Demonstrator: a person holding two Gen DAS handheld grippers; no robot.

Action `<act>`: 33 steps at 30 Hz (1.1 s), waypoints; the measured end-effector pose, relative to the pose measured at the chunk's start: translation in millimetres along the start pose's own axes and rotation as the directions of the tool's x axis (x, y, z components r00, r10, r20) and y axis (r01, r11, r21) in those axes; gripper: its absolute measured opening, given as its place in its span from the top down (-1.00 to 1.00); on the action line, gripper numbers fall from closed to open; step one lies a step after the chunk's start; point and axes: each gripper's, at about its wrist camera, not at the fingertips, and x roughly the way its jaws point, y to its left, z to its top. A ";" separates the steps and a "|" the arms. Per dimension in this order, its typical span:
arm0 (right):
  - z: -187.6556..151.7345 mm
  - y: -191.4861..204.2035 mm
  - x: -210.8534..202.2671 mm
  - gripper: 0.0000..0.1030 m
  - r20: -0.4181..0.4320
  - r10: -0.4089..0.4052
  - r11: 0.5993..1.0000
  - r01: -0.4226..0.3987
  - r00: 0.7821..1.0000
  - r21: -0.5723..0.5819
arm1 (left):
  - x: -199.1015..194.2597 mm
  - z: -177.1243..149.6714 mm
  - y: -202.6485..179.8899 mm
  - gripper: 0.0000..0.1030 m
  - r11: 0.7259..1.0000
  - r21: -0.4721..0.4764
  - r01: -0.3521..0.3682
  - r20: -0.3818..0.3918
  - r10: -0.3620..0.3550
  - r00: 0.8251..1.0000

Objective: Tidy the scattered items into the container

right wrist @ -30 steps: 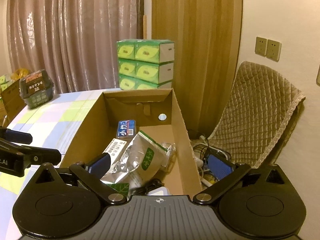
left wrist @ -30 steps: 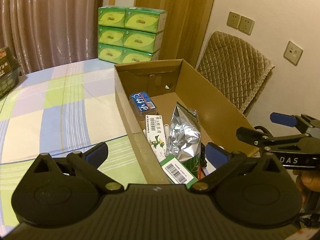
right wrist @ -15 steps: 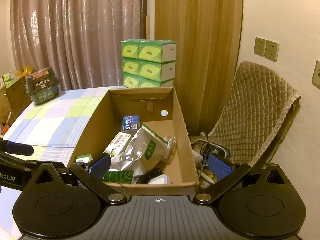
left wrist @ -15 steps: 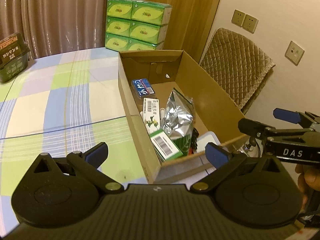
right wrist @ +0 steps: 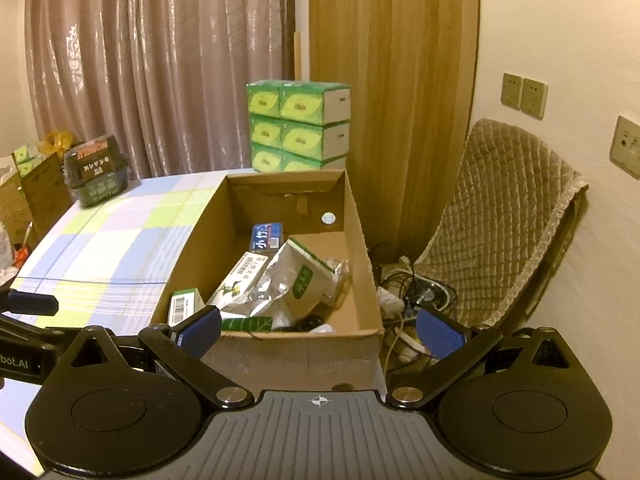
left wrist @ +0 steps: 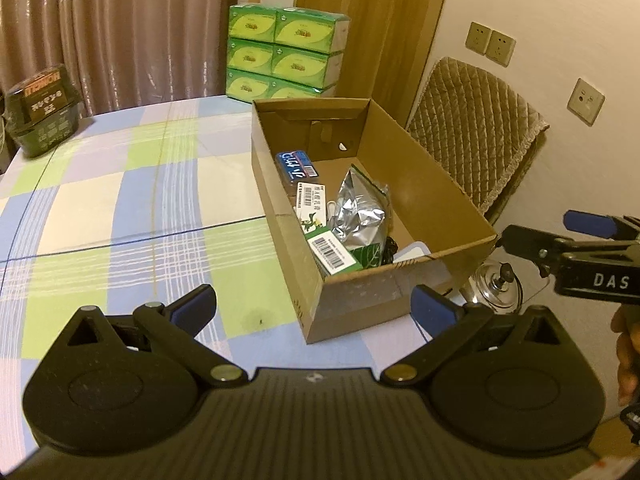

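Observation:
An open cardboard box (left wrist: 432,184) (right wrist: 360,240) stands on the checked tablecloth (left wrist: 120,208) at the table's right edge. Inside lie a blue packet (left wrist: 295,162) (right wrist: 266,238), a white barcode box (left wrist: 312,200) (right wrist: 244,276), a silver foil pouch (left wrist: 360,212) (right wrist: 296,284) and a green barcode box (left wrist: 334,254) (right wrist: 184,306). My left gripper (left wrist: 314,306) is open and empty, in front of the box's near wall. My right gripper (right wrist: 318,326) is open and empty, just before the box's near end; it also shows at the right of the left wrist view (left wrist: 560,236).
A stack of green tissue boxes (left wrist: 280,52) (right wrist: 298,128) stands behind the box. A dark basket (left wrist: 42,110) (right wrist: 96,170) sits at the table's far left. A quilted chair (left wrist: 476,136) (right wrist: 508,216), floor cables (right wrist: 404,296) and a glass lid (left wrist: 498,288) lie right of the table.
Both grippers have pulled back and up from the box; the box now lies wholly ahead of them. Both stay open and empty.

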 end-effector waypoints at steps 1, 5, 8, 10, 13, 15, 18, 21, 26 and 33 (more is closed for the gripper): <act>-1.7 0.6 -2.4 -0.96 -0.004 0.000 1.000 0.000 1.000 0.001 | -2.5 -2.3 0.4 -0.97 1.000 -0.006 0.001 -0.003 -0.001 1.000; -9.1 1.7 -12.3 -0.96 -0.008 -0.004 1.000 0.004 1.000 0.003 | -9.3 -9.7 0.6 -0.97 0.999 -0.030 0.013 -0.008 -0.013 1.000; -15.0 2.6 -18.7 -0.96 -0.015 -0.002 1.000 0.002 1.000 0.013 | -15.6 -16.0 0.0 -0.97 0.999 -0.050 0.014 0.000 -0.014 1.000; -19.1 4.5 -22.3 -0.96 -0.021 -0.002 1.000 0.003 1.000 0.013 | -18.3 -18.6 -0.4 -0.97 0.998 -0.061 0.018 -0.002 -0.019 1.000; -23.4 6.3 -26.4 -0.96 -0.027 -0.002 1.000 0.003 1.000 0.018 | -22.7 -22.4 -0.8 -0.97 0.997 -0.071 0.015 -0.003 -0.016 1.000; -25.7 7.2 -29.4 -0.96 -0.031 -0.002 1.000 0.003 1.000 0.022 | -25.8 -25.2 -1.6 -0.97 0.998 -0.070 0.009 -0.002 -0.009 1.000; -29.3 9.7 -34.0 -0.96 -0.035 -0.002 1.000 0.003 0.999 0.024 | -29.9 -29.6 -2.5 -0.97 0.998 -0.067 -0.002 0.000 0.002 1.000; -32.8 13.7 -38.6 -0.96 -0.043 -0.001 1.000 0.002 0.999 0.021 | -33.9 -34.1 -2.5 -0.97 0.998 -0.066 -0.008 0.002 0.008 1.000; -35.7 21.9 -44.9 -0.96 -0.046 0.009 1.000 -0.008 0.999 0.017 | -38.2 -43.0 -3.6 -0.97 0.998 -0.066 -0.008 -0.004 0.008 1.000; -37.8 28.5 -47.8 -0.96 -0.052 0.019 1.000 -0.019 0.998 0.009 | -39.6 -52.1 -5.1 -0.98 0.998 -0.066 -0.011 -0.007 0.010 1.000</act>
